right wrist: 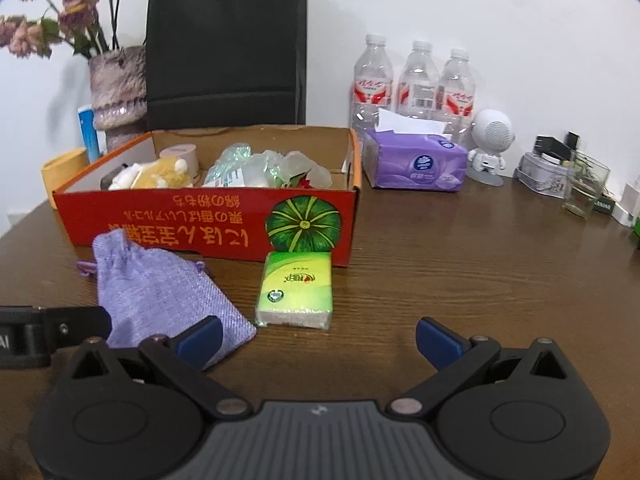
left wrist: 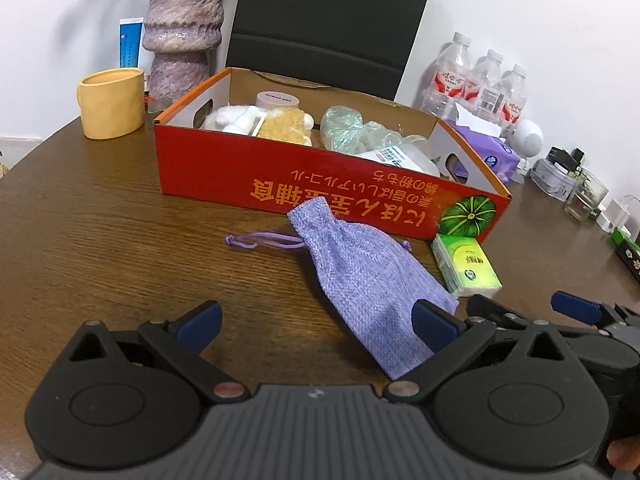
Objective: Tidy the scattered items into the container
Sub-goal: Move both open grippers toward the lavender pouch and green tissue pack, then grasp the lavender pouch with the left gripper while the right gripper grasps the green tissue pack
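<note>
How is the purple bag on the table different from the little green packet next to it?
The purple pouch is soft woven cloth with a drawstring; the green tissue packet is a shiny, boxy wrapped block. The pouch is larger and lies slanted; the packet is smaller. Both rest on the table outside the red box.

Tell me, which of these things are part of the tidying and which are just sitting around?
Part of the job: purple drawstring pouch, green tissue pack, red cardboard box.

Just lying about: yellow mug, vase, black paper bag, water bottles, purple tissue box.
</note>
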Demonstrator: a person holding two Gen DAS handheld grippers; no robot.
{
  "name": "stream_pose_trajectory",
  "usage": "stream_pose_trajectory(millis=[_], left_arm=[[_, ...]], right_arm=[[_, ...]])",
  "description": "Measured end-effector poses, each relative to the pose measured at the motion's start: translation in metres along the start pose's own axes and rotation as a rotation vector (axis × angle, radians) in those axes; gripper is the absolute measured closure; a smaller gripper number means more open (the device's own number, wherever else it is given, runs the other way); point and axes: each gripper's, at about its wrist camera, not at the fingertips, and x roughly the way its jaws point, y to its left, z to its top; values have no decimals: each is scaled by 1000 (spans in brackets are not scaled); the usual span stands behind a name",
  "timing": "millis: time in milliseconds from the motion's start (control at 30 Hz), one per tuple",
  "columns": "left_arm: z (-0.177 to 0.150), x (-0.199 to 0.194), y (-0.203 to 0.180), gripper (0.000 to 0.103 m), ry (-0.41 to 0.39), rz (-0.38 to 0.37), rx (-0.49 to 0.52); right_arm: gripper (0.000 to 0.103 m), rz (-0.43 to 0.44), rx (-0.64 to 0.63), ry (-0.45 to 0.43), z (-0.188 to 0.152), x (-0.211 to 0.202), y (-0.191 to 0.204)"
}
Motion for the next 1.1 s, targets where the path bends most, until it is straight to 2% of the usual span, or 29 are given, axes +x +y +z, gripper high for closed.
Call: stream_pose_trajectory(millis=[333,533,567,667,733,800,833,900,1000,1100], left_arm=[[11,31,4,0,19,1,-10],[13,40,-1,1,-2,8,12],[12,41,-3,2,-7,12,20],[12,43,-6,9,-22,11,40],[10,43,-8,23,-35,2,65],[8,42,-9,31,-46,-8,84],[7,41,-9,40,-51,-13,91],[5,40,-10,49,-59,-22,104],[5,41,-11,63,-60,-31,116],[4,41,-12,69,-61,-40,128]], right_arm=[[3,-9,-5,10,10,33,2],[10,-11,-10,9,14,44,5],[13,-12,-9,11,14,46,6],[29,3,0,32,15,51,7],[35,27,23,37,14,52,4],[40,30,30,35,13,50,2],[42,28,30,33,13,50,2],[56,26,30,28,13,49,2],[56,25,27,27,12,48,2],[57,31,22,27,12,48,3]])
